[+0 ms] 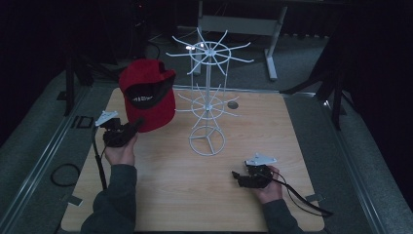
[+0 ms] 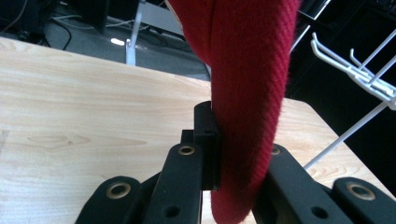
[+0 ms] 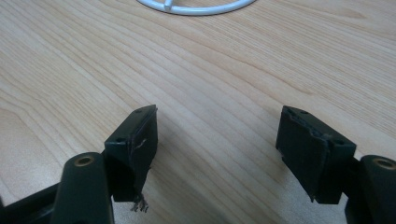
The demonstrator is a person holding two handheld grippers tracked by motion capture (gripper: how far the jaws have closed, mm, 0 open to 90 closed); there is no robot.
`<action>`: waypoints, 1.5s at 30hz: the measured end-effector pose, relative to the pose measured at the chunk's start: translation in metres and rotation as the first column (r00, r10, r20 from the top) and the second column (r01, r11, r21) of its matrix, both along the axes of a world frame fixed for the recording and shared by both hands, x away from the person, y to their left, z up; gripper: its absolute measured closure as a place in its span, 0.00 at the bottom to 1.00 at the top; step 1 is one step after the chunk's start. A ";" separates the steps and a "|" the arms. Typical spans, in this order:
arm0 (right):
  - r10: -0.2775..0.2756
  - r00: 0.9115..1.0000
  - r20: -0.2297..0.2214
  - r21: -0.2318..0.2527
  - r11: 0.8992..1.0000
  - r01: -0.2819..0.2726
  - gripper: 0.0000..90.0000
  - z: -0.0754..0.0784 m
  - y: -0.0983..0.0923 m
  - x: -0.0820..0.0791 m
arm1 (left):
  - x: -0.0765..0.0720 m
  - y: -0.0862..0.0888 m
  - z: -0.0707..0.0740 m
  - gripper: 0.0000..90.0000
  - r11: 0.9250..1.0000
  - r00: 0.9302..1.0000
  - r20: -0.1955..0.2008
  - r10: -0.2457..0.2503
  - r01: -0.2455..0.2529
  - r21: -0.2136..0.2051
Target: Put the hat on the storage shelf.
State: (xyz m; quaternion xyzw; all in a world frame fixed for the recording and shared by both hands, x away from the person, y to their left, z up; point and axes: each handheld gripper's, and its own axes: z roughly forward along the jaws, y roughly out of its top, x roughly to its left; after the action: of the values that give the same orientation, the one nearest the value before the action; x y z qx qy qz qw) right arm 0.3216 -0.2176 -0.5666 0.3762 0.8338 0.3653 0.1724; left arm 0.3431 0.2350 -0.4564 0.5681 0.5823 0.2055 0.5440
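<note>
A red cap (image 1: 148, 95) with a black front panel hangs in the air over the table's left side. My left gripper (image 1: 138, 123) is shut on its lower edge. In the left gripper view the red fabric (image 2: 247, 102) is pinched between the two black jaws and rises out of the top of the picture. A white wire display stand (image 1: 208, 92) with hooked arms at two levels stands at the table's middle, to the right of the cap. My right gripper (image 1: 235, 175) rests low near the front right, open, with bare wood between its fingertips (image 3: 135, 140).
The wooden table (image 1: 195, 195) has a dark floor around it. A small round grommet (image 1: 233, 105) sits behind the stand. Black cables (image 1: 302, 197) trail off both grippers. The stand's ring base (image 3: 196, 7) lies ahead of the right gripper. A grey desk frame (image 1: 243, 24) stands at the back.
</note>
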 end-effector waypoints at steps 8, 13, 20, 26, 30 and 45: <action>0.001 1.000 0.000 -0.002 1.000 -0.001 0.32 0.000 0.000 0.000 | 0.000 0.003 0.012 0.96 1.000 0.999 0.032 0.019 -0.018 -0.004; 0.002 1.000 0.001 -0.002 1.000 -0.002 0.32 0.000 0.000 0.000 | -0.001 0.003 0.018 0.96 1.000 0.998 0.056 0.021 -0.021 -0.001; 0.001 1.000 -0.002 -0.001 1.000 -0.001 0.32 0.000 0.000 0.000 | -0.001 0.005 0.029 0.96 1.000 0.996 0.085 0.031 -0.031 -0.007; 0.000 1.000 -0.001 -0.002 1.000 0.000 0.32 0.000 0.000 0.000 | -0.001 0.005 0.036 0.96 0.999 0.994 0.108 0.035 -0.034 -0.003; 0.000 1.000 -0.001 -0.001 1.000 0.000 0.32 0.000 0.000 0.000 | -0.001 0.004 0.041 0.96 0.999 0.992 0.122 0.035 -0.035 -0.009; 0.000 1.000 0.000 0.000 1.000 0.000 0.32 0.000 0.000 0.000 | -0.001 0.003 0.059 0.96 1.000 0.985 0.173 0.028 -0.027 -0.009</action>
State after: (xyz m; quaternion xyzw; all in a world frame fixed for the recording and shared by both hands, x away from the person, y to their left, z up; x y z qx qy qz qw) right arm 0.3217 -0.2176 -0.5666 0.3764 0.8337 0.3654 0.1725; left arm 0.3416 0.2376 -0.3972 0.5384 0.5412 0.2596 0.5914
